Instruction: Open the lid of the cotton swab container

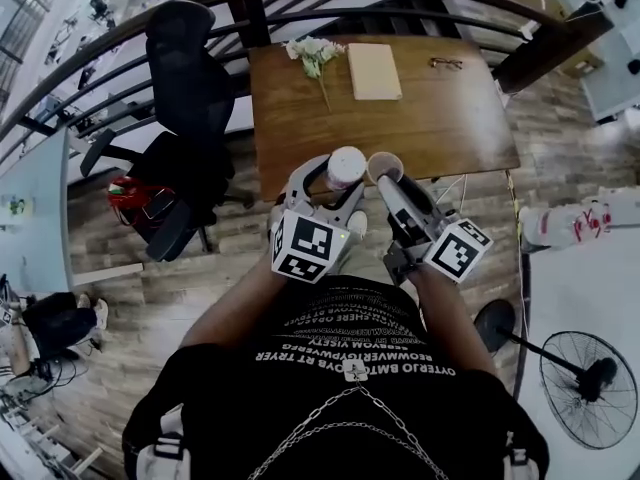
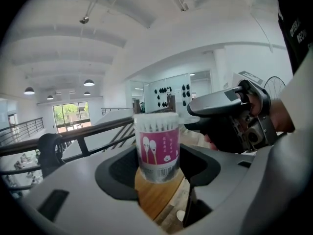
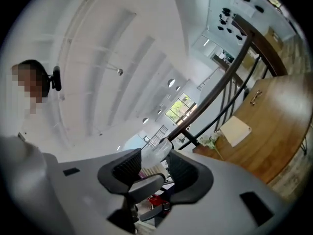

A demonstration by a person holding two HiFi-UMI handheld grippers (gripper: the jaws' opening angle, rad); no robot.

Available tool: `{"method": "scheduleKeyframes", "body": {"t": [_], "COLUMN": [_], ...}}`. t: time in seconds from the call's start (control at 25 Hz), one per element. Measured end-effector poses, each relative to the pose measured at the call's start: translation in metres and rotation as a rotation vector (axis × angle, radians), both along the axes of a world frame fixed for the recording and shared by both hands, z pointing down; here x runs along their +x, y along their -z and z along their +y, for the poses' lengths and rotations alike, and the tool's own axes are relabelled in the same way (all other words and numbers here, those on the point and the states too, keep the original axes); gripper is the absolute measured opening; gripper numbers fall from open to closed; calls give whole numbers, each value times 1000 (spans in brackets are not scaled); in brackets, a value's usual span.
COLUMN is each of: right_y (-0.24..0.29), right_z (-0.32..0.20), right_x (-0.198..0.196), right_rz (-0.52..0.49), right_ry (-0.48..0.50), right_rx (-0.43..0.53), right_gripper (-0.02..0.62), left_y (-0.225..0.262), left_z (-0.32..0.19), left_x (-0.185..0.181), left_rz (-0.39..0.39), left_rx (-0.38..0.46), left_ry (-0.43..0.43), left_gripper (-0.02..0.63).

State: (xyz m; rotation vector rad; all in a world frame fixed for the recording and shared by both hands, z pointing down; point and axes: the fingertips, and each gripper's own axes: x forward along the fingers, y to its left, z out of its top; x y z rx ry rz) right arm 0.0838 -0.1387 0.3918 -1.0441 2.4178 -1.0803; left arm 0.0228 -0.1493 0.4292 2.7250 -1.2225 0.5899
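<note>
Swab container (image 2: 157,146): upright, pink label, held in the air over the near edge of the table; the left gripper (image 2: 157,166) is clamped on its lower body
Swabs: white tips show at the top of the container, nothing seems to cover them
Lid (image 3: 156,152): clear and round, between the jaws of the right gripper (image 3: 155,161), which is narrowed on it, pads touching both sides as far as I can see
Lid vs container: in head view the lid is just beside the container top, on its right, not on it
Done: lid looks already off, in my judgement; main part of the task is prob. finished
Left to do: maybe only to carry the lid further away or set it down; I see nothing else needed
Table (image 1: 440,118): brown wood, mostly bare; at the far side white flowers (image 1: 315,56), a beige notebook (image 1: 373,71), glasses (image 1: 446,64)
Room: wood floor (image 1: 140,298), black office chair (image 1: 190,98) left of the table, dark railing (image 1: 120,38) curving behind, standing fan (image 1: 590,378) at right near the person, white ceiling w/ round lamps in the gripper views
</note>
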Motion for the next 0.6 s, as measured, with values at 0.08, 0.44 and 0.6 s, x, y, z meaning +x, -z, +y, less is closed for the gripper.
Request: {"method": "scheduleKeyframes", "body": {"t": [0.08,0.44,0.6], "right_y": [0,10,18], "right_z": [-1,-7,-7], "right_x": [-3,38,73], "right_rz": [47,451,615], "right_ry": [28,-23,-101], "right_rx": [32,236,285], "right_gripper": [200,236,150], "left_y": [1,31,50], "left_z": [-2,-22,-23], "left_x": [-6,-51,-76], "left_rz": [9,30,41], "left_rx": [5,63,106], "left_ry": [9,100,146], "left_gripper": [270,272,272]}}
